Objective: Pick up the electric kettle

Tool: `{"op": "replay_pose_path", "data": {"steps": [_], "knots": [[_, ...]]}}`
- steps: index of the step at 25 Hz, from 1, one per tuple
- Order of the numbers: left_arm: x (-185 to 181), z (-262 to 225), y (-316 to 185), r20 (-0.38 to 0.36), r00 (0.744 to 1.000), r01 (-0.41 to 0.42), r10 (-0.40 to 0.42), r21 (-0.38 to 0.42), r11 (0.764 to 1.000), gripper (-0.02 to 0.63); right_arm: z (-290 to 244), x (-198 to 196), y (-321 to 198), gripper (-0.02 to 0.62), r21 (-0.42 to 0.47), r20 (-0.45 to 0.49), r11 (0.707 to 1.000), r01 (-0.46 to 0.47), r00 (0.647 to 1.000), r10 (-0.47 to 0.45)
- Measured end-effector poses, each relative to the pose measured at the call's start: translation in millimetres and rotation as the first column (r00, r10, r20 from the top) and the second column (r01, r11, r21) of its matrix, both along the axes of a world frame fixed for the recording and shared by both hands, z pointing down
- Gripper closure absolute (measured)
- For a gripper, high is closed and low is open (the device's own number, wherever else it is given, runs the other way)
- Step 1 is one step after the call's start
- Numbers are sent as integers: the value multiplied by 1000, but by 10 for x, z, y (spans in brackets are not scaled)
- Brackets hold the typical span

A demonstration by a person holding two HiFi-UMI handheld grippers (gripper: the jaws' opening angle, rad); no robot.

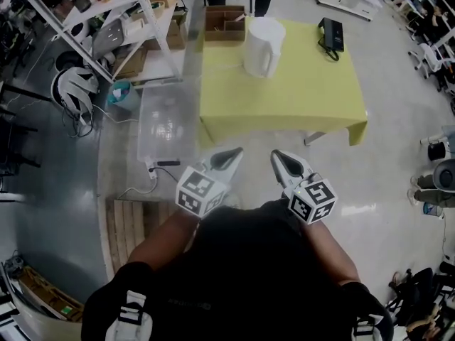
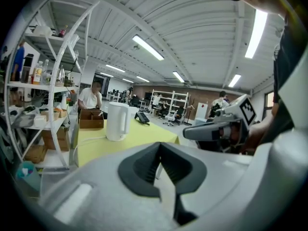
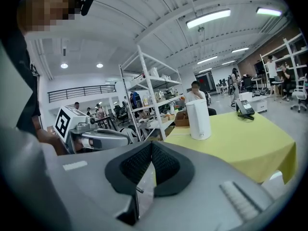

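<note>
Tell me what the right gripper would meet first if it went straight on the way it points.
Probably the near edge of the yellow table, ahead of the right gripper; the kettle stands farther back. Depth is unclear.

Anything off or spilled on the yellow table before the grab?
Nothing stands out. The kettle stands upright on the yellow table, no spill; cardboard box and black device sit near its far edge.

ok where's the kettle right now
In the head view the white kettle stands on the yellow table, toward its far left, just right of the cardboard box.
</note>
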State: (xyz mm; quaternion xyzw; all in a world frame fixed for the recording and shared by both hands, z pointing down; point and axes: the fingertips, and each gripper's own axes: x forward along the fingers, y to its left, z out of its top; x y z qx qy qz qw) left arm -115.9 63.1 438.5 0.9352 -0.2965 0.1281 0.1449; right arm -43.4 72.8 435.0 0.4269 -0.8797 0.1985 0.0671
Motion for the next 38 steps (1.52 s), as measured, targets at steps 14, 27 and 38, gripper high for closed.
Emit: {"op": "replay_pose_path", "data": {"steps": [14, 27, 38], "knots": [[-9, 122, -27, -6, 1000, 3, -4, -22, 1000, 603, 129, 21, 4, 591, -34, -3, 999, -16, 1000, 16], [88, 169, -152, 21, 1000, 14, -14, -25, 1000, 603, 197, 87, -154, 591, -36, 28, 999, -5, 1000, 6], [239, 175, -380, 36, 999, 19, -18, -31, 999, 603, 220, 250, -425, 591, -44, 38, 999, -2, 999, 3]]}}
